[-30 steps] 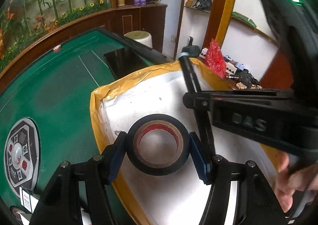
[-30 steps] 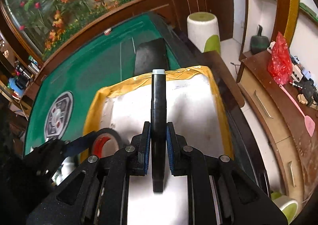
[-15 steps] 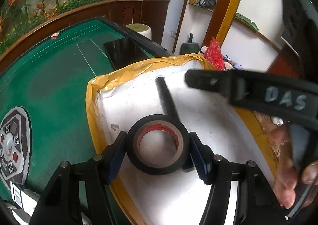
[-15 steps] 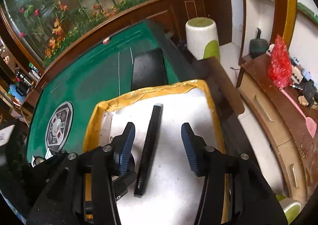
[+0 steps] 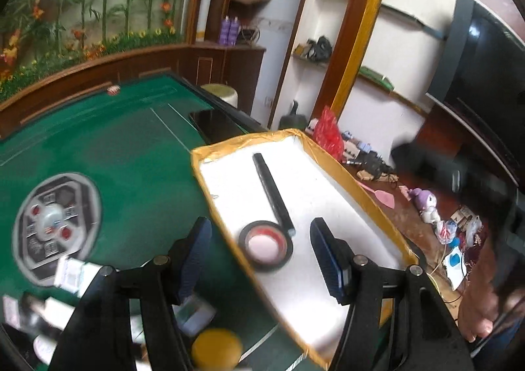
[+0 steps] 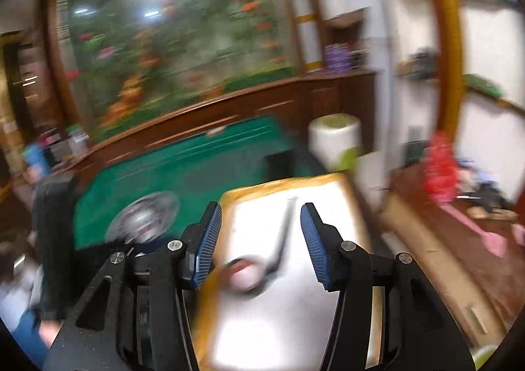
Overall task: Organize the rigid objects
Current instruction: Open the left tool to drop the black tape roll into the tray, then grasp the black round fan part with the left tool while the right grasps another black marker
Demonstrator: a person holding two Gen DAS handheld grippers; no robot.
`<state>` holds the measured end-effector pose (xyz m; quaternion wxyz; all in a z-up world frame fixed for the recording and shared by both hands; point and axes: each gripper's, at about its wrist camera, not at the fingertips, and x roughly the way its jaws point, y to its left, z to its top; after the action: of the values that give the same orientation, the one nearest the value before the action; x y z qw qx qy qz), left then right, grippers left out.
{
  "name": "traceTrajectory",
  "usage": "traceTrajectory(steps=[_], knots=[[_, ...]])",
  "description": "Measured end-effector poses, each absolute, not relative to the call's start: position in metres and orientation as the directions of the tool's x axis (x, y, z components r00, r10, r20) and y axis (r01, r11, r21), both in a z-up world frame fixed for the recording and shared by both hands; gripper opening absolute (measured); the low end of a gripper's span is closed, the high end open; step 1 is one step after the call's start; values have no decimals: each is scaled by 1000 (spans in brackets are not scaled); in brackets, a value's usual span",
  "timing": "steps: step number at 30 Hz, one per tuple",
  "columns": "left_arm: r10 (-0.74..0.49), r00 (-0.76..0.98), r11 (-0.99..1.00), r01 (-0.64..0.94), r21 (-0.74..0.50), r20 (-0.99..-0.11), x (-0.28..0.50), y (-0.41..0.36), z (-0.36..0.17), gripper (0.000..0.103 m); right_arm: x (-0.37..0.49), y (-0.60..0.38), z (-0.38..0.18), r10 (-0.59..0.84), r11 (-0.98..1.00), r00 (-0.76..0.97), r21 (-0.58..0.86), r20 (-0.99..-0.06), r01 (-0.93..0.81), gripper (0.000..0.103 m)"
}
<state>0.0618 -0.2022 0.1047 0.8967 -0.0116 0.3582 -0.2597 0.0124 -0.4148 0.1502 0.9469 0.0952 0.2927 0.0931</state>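
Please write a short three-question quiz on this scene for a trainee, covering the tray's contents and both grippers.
1. True or false: the roll of black tape lies inside the white tray.
2. Which thing touches the tape roll: A the black marker, B the yellow lid, C the pink fly swatter?
3. Fill in: the left gripper and the right gripper both stand ____, holding nothing.

Key:
1. True.
2. A; the marker's near end rests against the roll's rim.
3. Open; the right jaws have just been opening, and the marker lies free in the tray.
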Motion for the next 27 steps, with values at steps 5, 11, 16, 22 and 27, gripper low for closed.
traceTrajectory(steps=[5,11,16,22,27], knots=[[-452,654,879,442,-178,-607,27,-161,113,66,-13,-372,138,325,943,757,256,-566,-214,51],[-362,720,920,377,-103,-593,-16,-107,103,70,-31,-318,105,435,900,654,269,-619,-344,51],[-234,757,965,256,-52,-610,-43,-47,86,73,-53,-266,71,453,861,551,182,-701,-475,51],[-79,759,996,83,-23,-646,-42,26,66,81,-66,-241,47,468,824,465,182,-751,-536,51],[-42,707,998,1,-58,-706,-15,58,43,81,-60,-242,43,462,837,459,201,-759,-509,50]])
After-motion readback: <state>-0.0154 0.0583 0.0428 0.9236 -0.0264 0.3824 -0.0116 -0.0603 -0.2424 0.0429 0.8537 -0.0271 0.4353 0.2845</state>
